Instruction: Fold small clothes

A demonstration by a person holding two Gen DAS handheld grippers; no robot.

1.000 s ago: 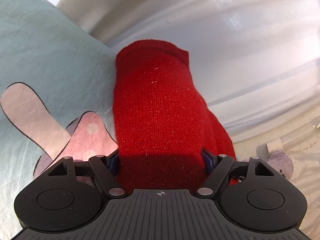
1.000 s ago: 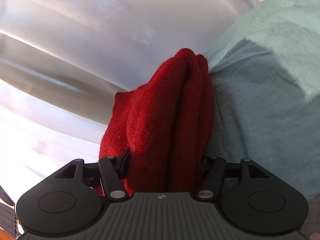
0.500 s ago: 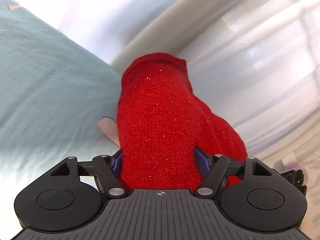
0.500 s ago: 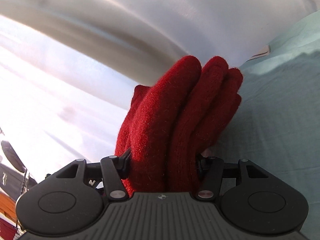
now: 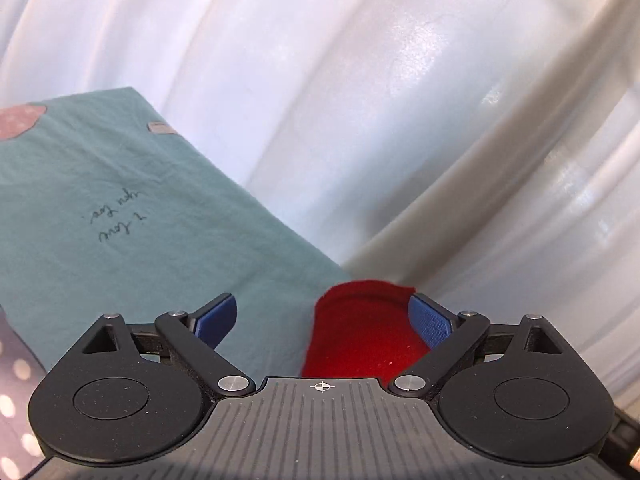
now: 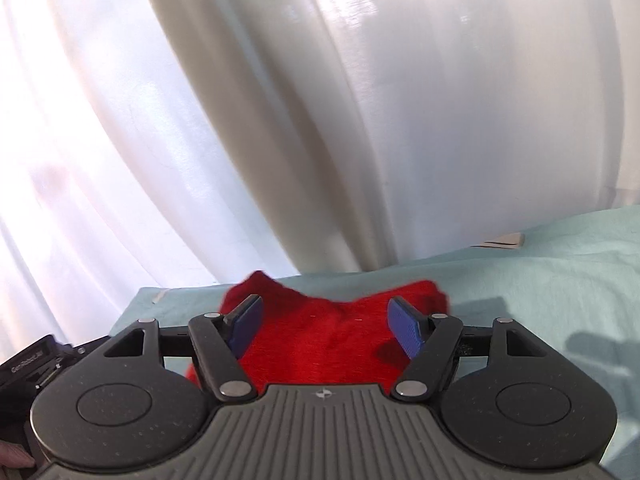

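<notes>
A red knit glove (image 5: 360,336) lies low in the left wrist view, beside the right edge of a teal cloth (image 5: 120,200). My left gripper (image 5: 320,308) hangs above it with its jaws opening wide. The glove sits below the gap, close to the right blue pad (image 5: 428,320), and the left pad is far off it. In the right wrist view the red glove (image 6: 320,344) rests spread on the teal cloth (image 6: 540,280). My right gripper (image 6: 325,306) is over it with jaws opening; the glove shows between and below the pads, unpressed.
White glossy folds of sheeting (image 5: 400,120) fill the background in both views. The teal cloth carries handwritten script (image 5: 118,216) and a small label (image 5: 160,128). A dotted pink print (image 5: 16,380) shows at lower left. The other gripper's body (image 6: 32,364) sits at the left edge.
Both grippers were shut on the raised red glove. Now both have opened and drawn back, and the glove lies low on the teal cloth.
</notes>
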